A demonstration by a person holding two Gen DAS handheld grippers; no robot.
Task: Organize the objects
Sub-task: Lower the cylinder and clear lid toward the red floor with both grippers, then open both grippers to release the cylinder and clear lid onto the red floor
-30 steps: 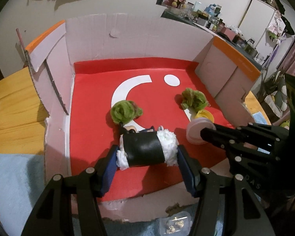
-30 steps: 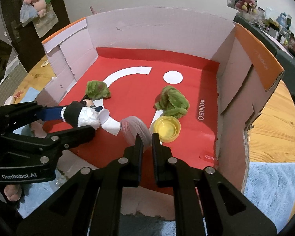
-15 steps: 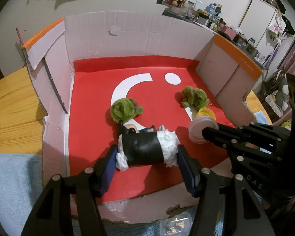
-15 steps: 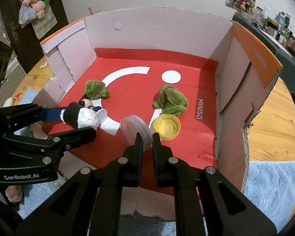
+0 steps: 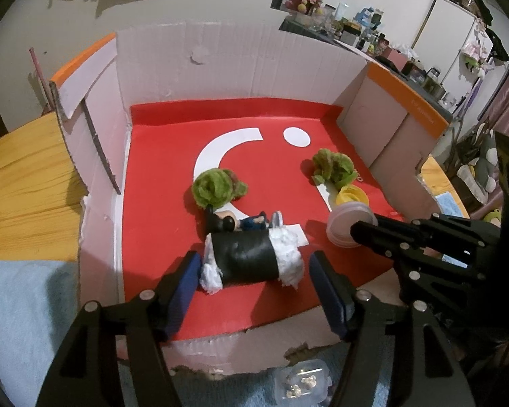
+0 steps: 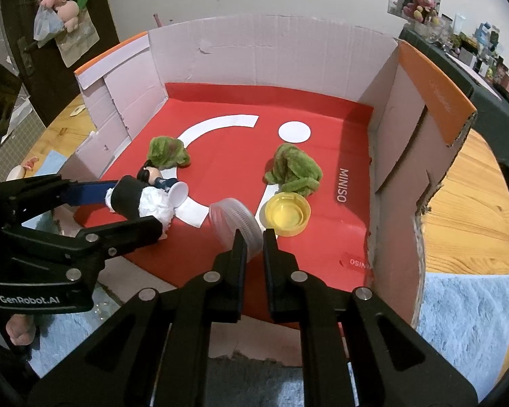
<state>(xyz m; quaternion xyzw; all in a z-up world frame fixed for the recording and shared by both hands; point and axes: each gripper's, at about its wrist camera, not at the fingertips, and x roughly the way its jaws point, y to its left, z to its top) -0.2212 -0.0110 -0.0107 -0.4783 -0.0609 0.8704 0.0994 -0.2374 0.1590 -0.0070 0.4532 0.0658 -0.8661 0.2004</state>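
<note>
Right wrist: gripper (image 6: 254, 239) apparently pinching lid (image 6: 233, 221)

I'm seeing even, fairly dim indoor light falling from above, casting soft shadows beside the fuzzy green clumps (image 5: 217, 187) on the glossy red cardboard box floor (image 6: 322, 234). Fisheye distortion is bending edges, corners are vignetting black, and the background clutter is looking soft.

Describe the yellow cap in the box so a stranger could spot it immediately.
Look inside the open cardboard box with the red floor, toward its near right part beside the white MINISO lettering. The yellow cap lies there open side up, just in front of the larger green fuzzy clump. Unlike the translucent white lid pinched in the right gripper, it is solid yellow and lies free.
</note>
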